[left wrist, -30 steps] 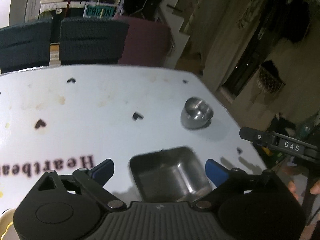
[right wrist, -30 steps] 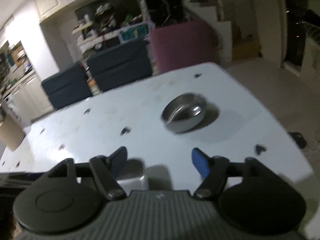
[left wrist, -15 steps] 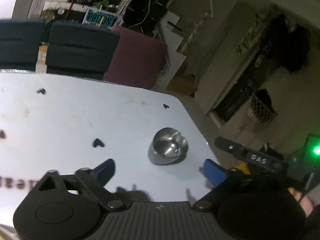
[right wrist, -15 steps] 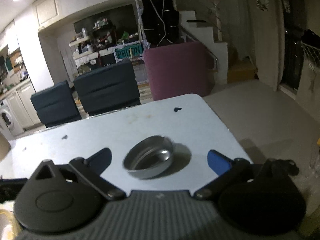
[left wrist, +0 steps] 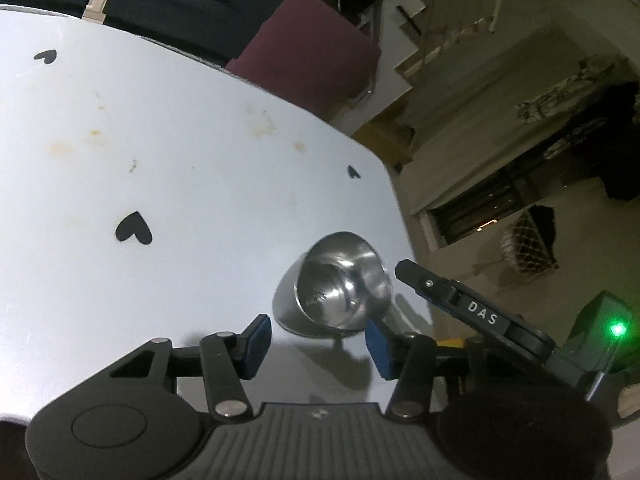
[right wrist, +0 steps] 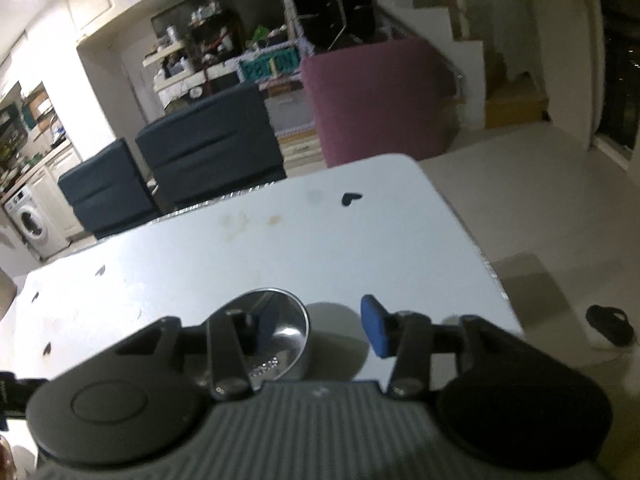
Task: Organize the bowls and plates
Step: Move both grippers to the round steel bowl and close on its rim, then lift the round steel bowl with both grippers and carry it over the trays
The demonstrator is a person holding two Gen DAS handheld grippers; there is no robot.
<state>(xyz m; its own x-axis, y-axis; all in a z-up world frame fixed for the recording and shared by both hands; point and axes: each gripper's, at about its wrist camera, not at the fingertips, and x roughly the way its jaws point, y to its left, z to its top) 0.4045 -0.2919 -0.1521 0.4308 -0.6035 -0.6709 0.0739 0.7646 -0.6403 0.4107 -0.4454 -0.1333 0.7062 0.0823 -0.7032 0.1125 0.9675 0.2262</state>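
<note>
A small round steel bowl stands on the white table near its right edge. My left gripper is open, with the bowl just beyond and between its blue pads. In the right wrist view the bowl sits low at the left, with the left blue pad over its inside and the right pad outside its wall. My right gripper is open. Its black body shows in the left wrist view, right of the bowl.
The table has black heart marks and brownish stains. Dark blue chairs and a maroon chair stand beyond the far edge. The table's right edge drops to the floor, where a shoe lies.
Both grippers moved in on the round bowl, which is now much closer in both views. The square steel tray seen one second ago has left the left wrist view.
</note>
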